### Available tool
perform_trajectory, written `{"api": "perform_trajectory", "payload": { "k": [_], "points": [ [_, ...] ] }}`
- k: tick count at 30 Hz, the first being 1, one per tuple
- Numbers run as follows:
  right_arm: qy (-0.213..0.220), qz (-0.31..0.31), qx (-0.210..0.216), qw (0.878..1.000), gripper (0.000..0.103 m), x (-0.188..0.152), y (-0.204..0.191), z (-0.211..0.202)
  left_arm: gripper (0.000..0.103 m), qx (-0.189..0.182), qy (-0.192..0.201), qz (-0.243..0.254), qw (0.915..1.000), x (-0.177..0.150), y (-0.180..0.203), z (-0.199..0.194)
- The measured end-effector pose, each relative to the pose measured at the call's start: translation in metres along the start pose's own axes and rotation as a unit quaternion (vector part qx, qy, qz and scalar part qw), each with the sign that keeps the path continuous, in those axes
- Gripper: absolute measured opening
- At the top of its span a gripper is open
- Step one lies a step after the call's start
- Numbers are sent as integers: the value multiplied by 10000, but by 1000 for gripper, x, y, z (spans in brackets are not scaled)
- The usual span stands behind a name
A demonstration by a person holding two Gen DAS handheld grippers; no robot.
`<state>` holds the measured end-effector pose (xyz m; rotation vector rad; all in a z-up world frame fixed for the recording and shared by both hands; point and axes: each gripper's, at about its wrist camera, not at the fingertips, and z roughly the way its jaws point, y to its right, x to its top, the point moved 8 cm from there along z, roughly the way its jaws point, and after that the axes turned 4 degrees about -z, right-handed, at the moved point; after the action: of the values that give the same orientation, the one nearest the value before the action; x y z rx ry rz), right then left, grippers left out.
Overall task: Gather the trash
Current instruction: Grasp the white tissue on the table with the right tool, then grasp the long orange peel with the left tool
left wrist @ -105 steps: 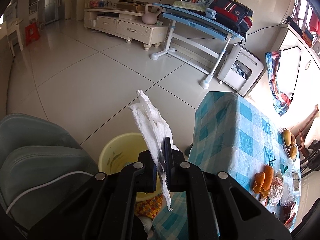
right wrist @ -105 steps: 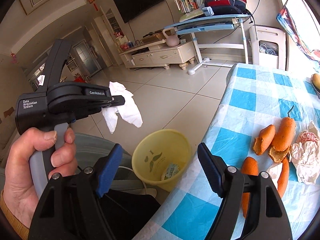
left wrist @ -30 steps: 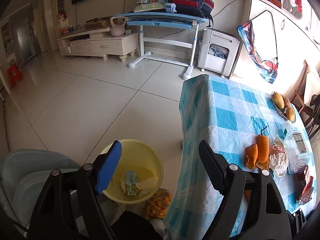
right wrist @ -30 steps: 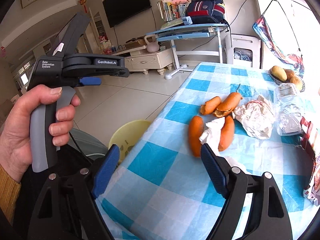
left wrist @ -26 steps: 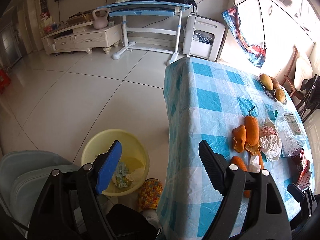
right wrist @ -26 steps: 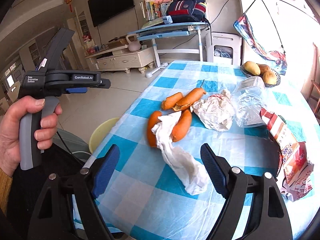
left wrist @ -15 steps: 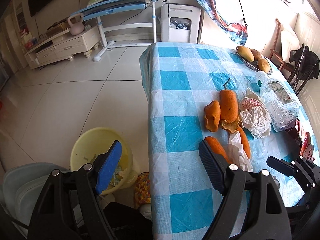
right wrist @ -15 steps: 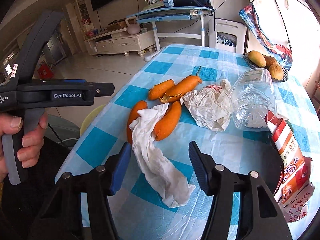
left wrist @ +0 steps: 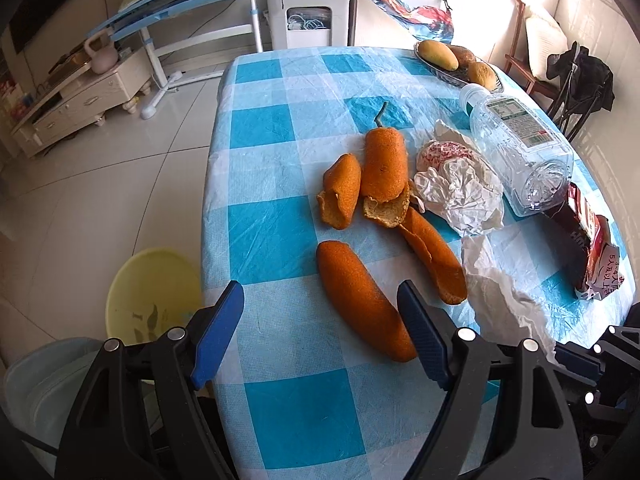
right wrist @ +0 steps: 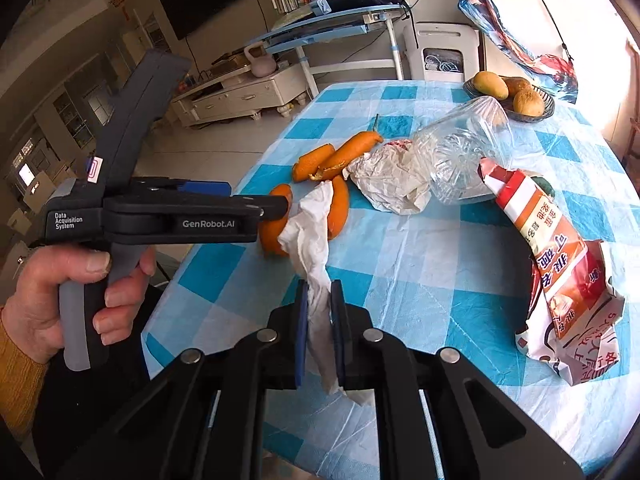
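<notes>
Up front in the left wrist view, the left claw [left wrist: 320, 330] gapes wide and holds nothing, hovering over the blue-and-white checked tabletop [left wrist: 280, 224]. A long curved piece of orange peel [left wrist: 362, 304] lies between its blue pads. A round yellow plastic bin [left wrist: 150, 292] stands on the floor beside the tabletop's edge.

Over in the right wrist view, the right claw [right wrist: 320, 332] is clamped on a crumpled white paper tissue [right wrist: 314, 248], whose far end drapes against the peel pieces. Beyond lie a clear plastic bottle [right wrist: 460, 160] and a red-and-white snack wrapper [right wrist: 560, 272].
</notes>
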<state>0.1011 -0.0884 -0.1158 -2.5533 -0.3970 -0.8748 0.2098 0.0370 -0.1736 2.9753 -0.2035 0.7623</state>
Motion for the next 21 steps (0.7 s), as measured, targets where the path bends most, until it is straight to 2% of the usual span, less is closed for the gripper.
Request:
{"api": "perform_trajectory", "payload": {
  "k": [2,3,4,5,6,10,15,21],
  "points": [
    [58,184,114,9997,12,1,4,-1,61,-57,-60,106,9999,-3,7,3],
    [94,261,185,9994,12,3,4,-2,50,-94,-77,151,9998,-5,10,4],
    [146,295,230,9992,12,5,4,-2,34,-147,-90,200,9997,-6,13,5],
    [202,285,249,9991,12,7,2,-4,29,-82,-39,280,9996,-7,15,4],
    [248,260,259,9990,12,9,1,-5,20,-78,-20,345,9994,-7,17,4],
    [355,198,316,9987,12,10,-4,-9,16,-82,91,332,9994,-7,15,-1],
    [448,171,344,9983,12,12,-7,-10,15,59,507,176,9985,2,1,-18],
    [364,2,266,9990,12,15,-17,-5,15,93,777,-207,9967,11,-22,-32]
  ]
}}
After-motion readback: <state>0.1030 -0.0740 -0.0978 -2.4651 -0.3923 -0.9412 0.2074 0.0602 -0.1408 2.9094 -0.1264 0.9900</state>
